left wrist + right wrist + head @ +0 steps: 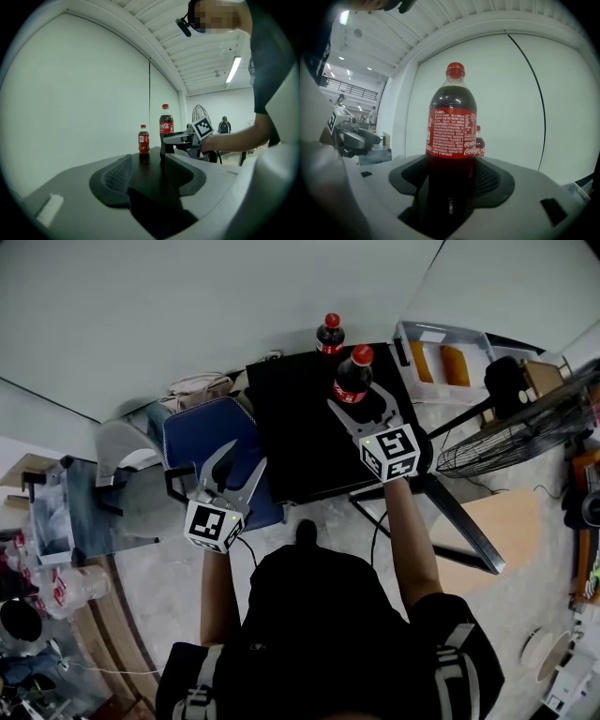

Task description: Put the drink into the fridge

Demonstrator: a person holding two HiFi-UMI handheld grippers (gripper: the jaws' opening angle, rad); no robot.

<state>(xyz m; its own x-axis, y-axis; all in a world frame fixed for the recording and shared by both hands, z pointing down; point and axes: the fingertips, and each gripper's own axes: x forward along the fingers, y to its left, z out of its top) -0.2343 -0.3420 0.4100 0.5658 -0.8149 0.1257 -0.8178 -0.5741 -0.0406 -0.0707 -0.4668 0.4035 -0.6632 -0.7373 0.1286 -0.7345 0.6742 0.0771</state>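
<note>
The person's dark-clad shoulders (328,615) fill the 6 o'clock edge of the head view, and two forearms reach out to two tongs. The left tongs (248,454), at 9 o'clock over one blue seat (202,442), stand wide and empty. The right tongs (353,397), at 1 o'clock, are closed about the large cola bottle (352,381), pads against both its sides, and it stands upright on the one black bench (291,437). There are two bottles: the small cola bottle (329,336) stands apart at 11 o'clock of the large one, by the bench's far edge, with one fan (525,427) at 3 o'clock.
</note>
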